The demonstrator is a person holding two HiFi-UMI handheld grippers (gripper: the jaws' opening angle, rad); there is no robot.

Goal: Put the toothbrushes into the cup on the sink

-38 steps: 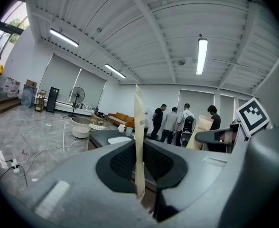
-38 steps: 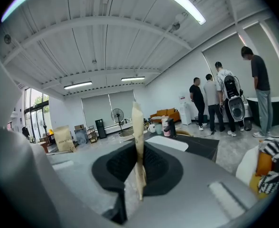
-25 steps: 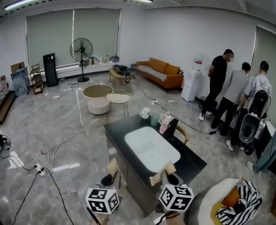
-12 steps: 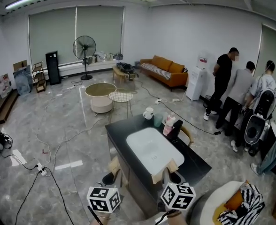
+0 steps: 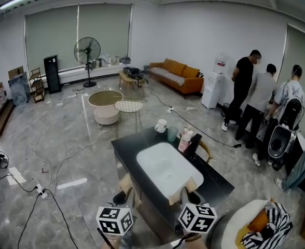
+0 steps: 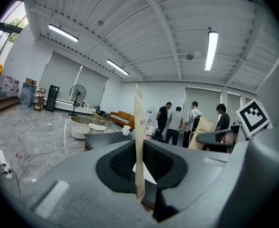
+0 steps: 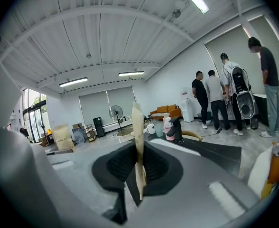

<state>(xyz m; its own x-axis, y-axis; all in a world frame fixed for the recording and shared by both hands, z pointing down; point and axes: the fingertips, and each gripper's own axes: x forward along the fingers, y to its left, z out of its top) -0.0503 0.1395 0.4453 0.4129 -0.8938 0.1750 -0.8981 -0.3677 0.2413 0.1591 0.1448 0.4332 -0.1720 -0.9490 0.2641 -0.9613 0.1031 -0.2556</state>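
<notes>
Closer to the worktop [image 5: 215, 178] now, the left gripper [image 6: 139, 167] and right gripper [image 7: 138, 170] are each clenched on a paper-wrapped toothbrush [image 6: 138, 122]. This looks like the carrying step. Next, reach past the sink [image 5: 153, 157] to the cup [image 5: 172, 134] at its 12 o'clock end.

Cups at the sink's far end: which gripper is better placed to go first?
Right, marginally. The right gripper, shut on its paper packet, looks to be over the counter by the basin; the left gripper, shut on its own packet, hangs off the counter's left side.
</notes>
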